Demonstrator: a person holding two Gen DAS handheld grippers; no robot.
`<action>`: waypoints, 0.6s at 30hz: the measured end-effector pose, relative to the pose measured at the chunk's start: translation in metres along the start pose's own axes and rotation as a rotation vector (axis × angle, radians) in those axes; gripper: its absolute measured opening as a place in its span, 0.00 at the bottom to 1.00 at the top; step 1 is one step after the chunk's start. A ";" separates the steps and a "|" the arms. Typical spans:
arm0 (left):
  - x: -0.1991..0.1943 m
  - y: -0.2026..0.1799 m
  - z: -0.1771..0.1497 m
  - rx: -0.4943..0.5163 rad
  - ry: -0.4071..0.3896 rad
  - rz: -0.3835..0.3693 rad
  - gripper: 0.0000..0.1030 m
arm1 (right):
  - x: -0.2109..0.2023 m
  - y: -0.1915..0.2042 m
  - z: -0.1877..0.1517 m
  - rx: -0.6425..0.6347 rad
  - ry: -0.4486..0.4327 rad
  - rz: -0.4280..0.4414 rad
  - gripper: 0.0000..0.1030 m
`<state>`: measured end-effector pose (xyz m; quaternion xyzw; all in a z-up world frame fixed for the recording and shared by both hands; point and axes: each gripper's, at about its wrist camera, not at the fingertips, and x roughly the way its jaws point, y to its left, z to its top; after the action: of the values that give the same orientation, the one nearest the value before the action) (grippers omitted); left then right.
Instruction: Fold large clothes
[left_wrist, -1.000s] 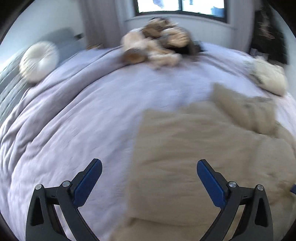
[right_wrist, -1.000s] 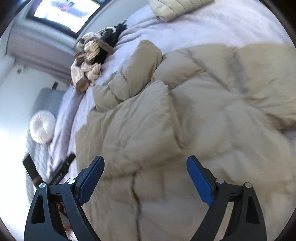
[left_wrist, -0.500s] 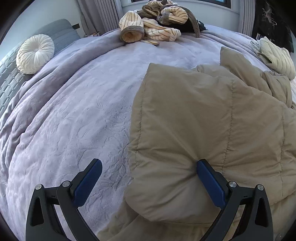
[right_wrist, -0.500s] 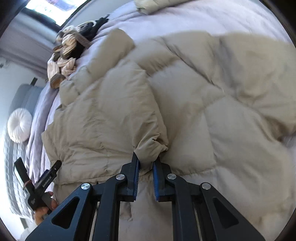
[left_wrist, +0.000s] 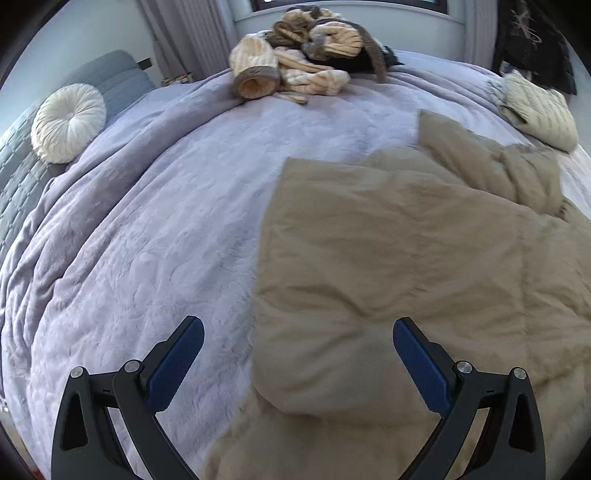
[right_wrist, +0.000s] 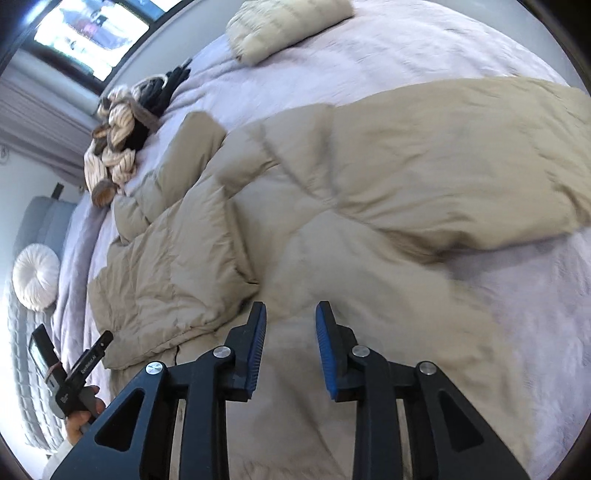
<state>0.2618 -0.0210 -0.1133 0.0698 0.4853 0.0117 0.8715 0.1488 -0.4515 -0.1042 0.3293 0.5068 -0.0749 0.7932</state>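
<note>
A large beige quilted puffer coat lies spread on the lilac bedspread. Its left panel is folded over the body. My left gripper is wide open and empty, hovering over the coat's near left edge. In the right wrist view the coat fills the middle, one sleeve pointing toward the far pile. My right gripper is partly open and empty, just above the coat's lower part, beside the folded panel's corner. The left gripper shows at the lower left in a hand.
A pile of striped cream and dark clothes lies at the far side of the bed. A folded cream garment sits at the far right. A round white cushion rests against the grey headboard on the left.
My right gripper was shut on a fold of the coat half a second ago; it has let go and opened. The left gripper stayed open and pulled back slightly.
</note>
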 end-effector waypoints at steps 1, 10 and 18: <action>-0.003 -0.003 -0.002 0.006 0.006 -0.012 1.00 | -0.004 -0.005 -0.002 0.007 0.001 0.008 0.35; -0.042 -0.072 -0.023 0.100 0.097 -0.174 1.00 | -0.032 -0.044 -0.018 0.088 0.001 0.091 0.65; -0.067 -0.147 -0.035 0.167 0.110 -0.261 1.00 | -0.061 -0.109 -0.018 0.210 -0.100 0.168 0.82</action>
<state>0.1893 -0.1688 -0.0943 0.0774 0.5367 -0.1383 0.8288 0.0570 -0.5376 -0.1055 0.4478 0.4268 -0.0772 0.7819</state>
